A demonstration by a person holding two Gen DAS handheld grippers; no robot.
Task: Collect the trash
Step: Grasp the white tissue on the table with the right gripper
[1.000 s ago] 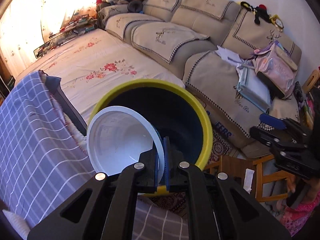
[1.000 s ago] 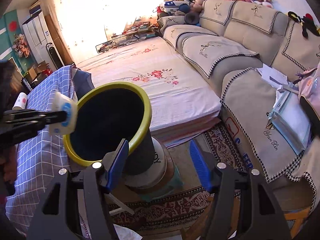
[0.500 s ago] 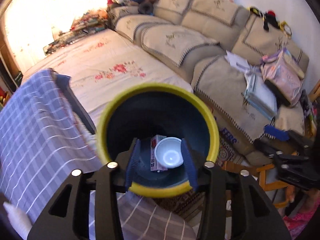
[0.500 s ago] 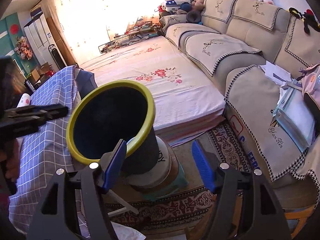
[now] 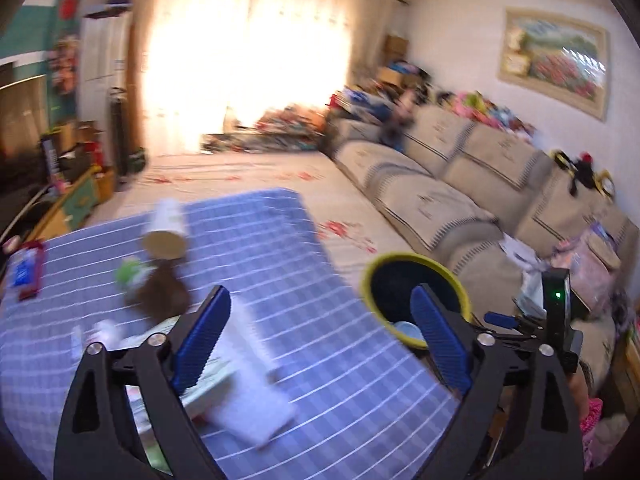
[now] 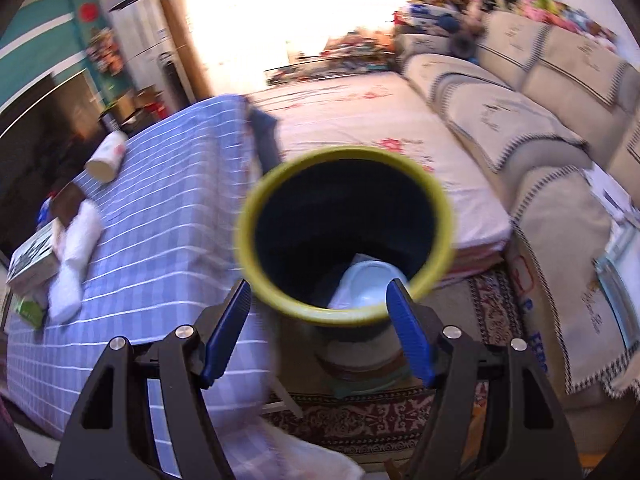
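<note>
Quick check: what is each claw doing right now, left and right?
Left claw: jaws opening, nothing between them.
Right claw: open, empty, near the bin.

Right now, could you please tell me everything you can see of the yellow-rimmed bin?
The bin is a round, upright container with a thick yellow rim and a dark, nearly black interior, apparently plastic. It stands beside the table with the blue checked cloth, raised on a pale round base over the patterned rug. Inside lies a white bowl on some pale trash. Neither hand-held gripper touches it.
</note>
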